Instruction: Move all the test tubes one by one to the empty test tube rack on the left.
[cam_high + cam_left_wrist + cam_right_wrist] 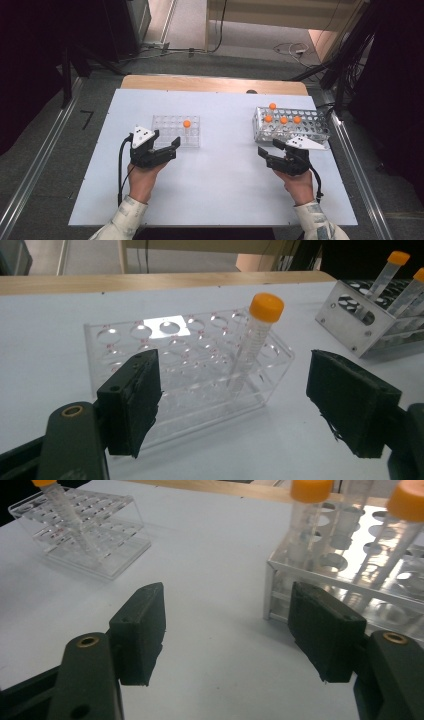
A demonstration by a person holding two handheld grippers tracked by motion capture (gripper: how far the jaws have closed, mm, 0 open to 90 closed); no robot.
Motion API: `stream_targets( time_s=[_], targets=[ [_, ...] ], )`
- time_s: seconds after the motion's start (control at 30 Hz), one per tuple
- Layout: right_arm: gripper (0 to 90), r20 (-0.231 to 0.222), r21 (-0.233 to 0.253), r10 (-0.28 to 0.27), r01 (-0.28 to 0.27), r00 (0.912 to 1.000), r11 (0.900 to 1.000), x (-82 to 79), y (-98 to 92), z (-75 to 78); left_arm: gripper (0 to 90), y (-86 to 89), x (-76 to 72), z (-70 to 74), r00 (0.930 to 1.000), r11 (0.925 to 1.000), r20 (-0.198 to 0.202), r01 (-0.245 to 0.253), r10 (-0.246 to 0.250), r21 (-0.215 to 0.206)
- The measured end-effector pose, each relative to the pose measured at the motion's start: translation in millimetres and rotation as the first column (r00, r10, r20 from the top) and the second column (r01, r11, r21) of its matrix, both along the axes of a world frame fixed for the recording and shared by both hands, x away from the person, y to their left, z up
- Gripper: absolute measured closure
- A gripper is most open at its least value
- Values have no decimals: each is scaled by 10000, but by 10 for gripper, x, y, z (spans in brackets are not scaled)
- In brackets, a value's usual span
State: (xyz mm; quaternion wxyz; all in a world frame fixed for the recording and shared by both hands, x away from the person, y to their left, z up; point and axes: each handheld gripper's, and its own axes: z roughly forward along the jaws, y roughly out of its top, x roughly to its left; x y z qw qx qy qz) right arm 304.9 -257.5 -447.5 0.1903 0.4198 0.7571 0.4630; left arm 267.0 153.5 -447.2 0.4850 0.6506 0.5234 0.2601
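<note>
A clear plastic rack [165, 125] [150, 340] [107, 527] sits left of the table's centre. One orange-capped tube [186, 123] [255, 335] leans in it near its right end. A metal rack [292, 134] [350, 320] [320, 577] at the right holds several orange-capped tubes [283, 120] [305, 520]. My left gripper [166, 140] [235, 405] is open just in front of the clear rack, nothing between its jaws. In front of the metal rack's near left corner my right gripper [270, 147] [230, 630] stands open and empty.
The white tabletop [220, 185] has free room in the middle and front. A wooden strip [215, 84] runs along its far edge. Metal rails [35, 170] flank the table on the floor, and cables [290, 49] lie beyond it.
</note>
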Motion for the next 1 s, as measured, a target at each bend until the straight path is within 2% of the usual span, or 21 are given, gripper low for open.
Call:
stream_targets(
  time_s=[0.17, 0.27, 0.37, 0.4, 0.43, 0.7, 0.9, 1.0],
  targets=[
    [306, 83, -18, -423, 423, 9991, 9991, 35, -119, 9, 215, 84, -74, -77, 9996, 9996, -87, -251, 251, 112],
    [307, 152, -47, -721, 722, 9973, 9974, 58, -189, 12, 213, 127, -98, -109, 9986, 9985, -10, -523, 523, 162],
    [311, 212, -113, -1095, 1098, 9938, 9939, 88, -267, 9, 213, 166, -104, -153, 9977, 9977, -83, -673, 674, 125],
    [316, 286, -152, -1416, 1420, 9895, 9897, 113, -316, 2, 213, 177, -104, -167, 9976, 9977, -153, -671, 673, 109],
    [316, 286, -152, -1416, 1420, 9895, 9897, 113, -316, 2, 213, 184, -104, -181, 9975, 9977, -202, -681, 682, 69],
    [338, 454, -287, -2554, 2568, 9658, 9660, 232, -441, -14, 213, 184, -131, -208, 9972, 9975, -234, -702, 705, 111],
    [408, 614, -322, -3527, 3550, 9337, 9343, 369, -532, 5, 214, 173, -130, -217, 9974, 9977, -263, -663, 666, 139],
    [460, 685, -390, -3721, 3752, 9257, 9261, 440, -554, 4, 213, 169, -129, -218, 9976, 9978, -249, -643, 646, 131]
  ],
)
